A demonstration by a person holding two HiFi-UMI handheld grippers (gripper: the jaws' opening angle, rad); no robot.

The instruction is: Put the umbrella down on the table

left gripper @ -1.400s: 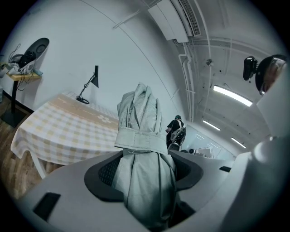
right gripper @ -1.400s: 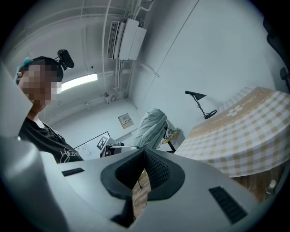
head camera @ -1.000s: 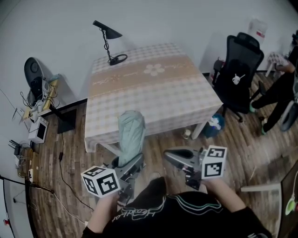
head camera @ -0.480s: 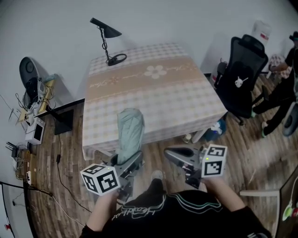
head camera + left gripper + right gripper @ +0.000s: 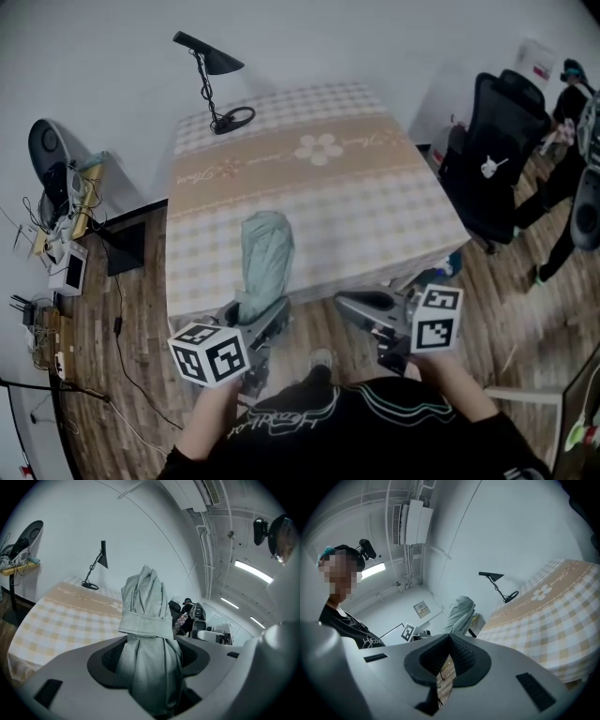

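Two grippers sit at near side of the table (image 5: 319,187), which has a checked cloth. L gripper (image 5: 267,319) is clamped on the lower part of the folded pale-green umbrella (image 5: 264,258), jaws wide round the fabric. Umbrella stands near upright w/ strap round its middle. In head view its top overlaps table's near edge; not laid down yet. R gripper (image 5: 352,305) is empty, jaws together, right of umbrella & apart from it. Black desk lamp (image 5: 211,70) at table's far-left corner, office chair (image 5: 497,141) to table's right.
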